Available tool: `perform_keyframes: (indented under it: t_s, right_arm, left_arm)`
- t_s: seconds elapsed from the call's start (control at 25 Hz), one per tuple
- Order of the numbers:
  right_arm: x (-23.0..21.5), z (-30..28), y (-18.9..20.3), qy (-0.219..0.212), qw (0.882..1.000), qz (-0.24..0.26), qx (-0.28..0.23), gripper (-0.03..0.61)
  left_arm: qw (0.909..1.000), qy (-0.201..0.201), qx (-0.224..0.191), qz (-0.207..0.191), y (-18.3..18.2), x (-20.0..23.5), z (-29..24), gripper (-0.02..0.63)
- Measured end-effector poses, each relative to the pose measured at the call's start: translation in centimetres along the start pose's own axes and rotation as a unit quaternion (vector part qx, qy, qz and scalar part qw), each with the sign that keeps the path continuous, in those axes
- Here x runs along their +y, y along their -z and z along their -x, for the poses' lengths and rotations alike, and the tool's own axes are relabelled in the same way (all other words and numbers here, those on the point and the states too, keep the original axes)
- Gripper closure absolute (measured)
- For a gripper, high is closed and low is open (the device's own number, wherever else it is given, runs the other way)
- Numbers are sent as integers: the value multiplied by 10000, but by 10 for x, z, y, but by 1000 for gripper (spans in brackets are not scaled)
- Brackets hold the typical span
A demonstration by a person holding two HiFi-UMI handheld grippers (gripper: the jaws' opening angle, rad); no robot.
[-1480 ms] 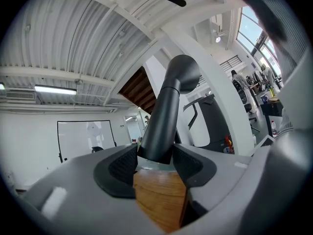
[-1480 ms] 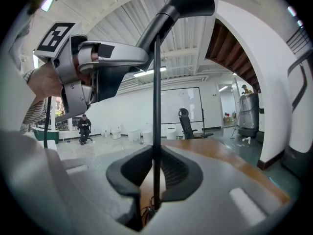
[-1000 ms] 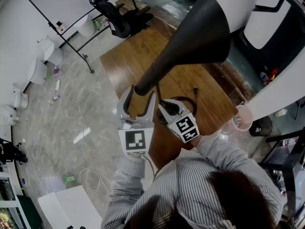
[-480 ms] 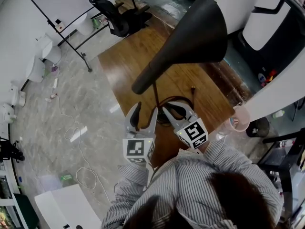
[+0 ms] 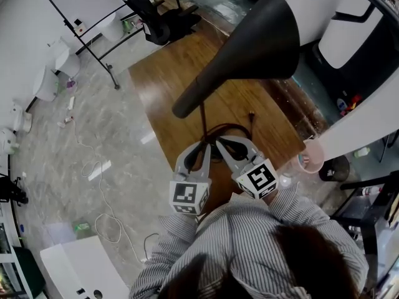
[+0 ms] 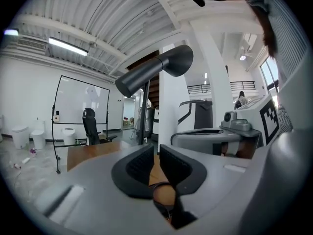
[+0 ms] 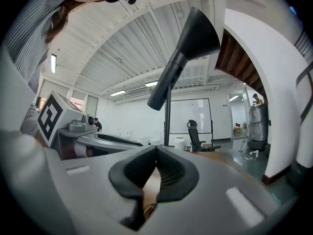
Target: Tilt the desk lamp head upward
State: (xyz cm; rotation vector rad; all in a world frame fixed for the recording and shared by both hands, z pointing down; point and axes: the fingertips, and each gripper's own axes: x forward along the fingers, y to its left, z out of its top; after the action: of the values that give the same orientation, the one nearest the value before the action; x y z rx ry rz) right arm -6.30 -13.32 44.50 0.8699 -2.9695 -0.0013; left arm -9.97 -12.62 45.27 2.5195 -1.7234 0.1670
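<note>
The black cone-shaped lamp head hangs over the wooden table on a thin stem, with its wide mouth toward the upper right. It also shows in both gripper views, the lamp head and lamp head high above the jaws. My left gripper sits below the head's narrow rear end, apart from it. Its jaws have just been closing down to a thin slit with nothing between them. My right gripper is shut and empty beside it, near the lamp's foot and cord.
A pink cup stands at the table's right corner. Beyond the table are a black office chair and a whiteboard. A white cable trails on the floor at left, near a white box.
My left gripper has dropped away from the lamp head's narrow end toward the person, and its jaws have closed. The right gripper has shifted a little to the right. The lamp head has barely moved.
</note>
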Motion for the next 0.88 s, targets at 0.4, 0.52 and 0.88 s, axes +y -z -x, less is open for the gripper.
perform_keyframes:
  t_s: [0.4, 0.52, 0.88]
  right_arm:
    - [4, -3, 13, -42, 9995, -199, 232, 575]
    - [5, -2, 17, -67, 9993, -209, 301, 577]
    - [4, -4, 17, 25, 9986, -397, 339, 577]
  left_arm:
    - [9996, 143, 136, 194, 7, -3, -1, 609]
    - [9994, 195, 161, 225, 9, -7, -4, 609]
    - [9987, 164, 219, 435, 11, -4, -7, 609]
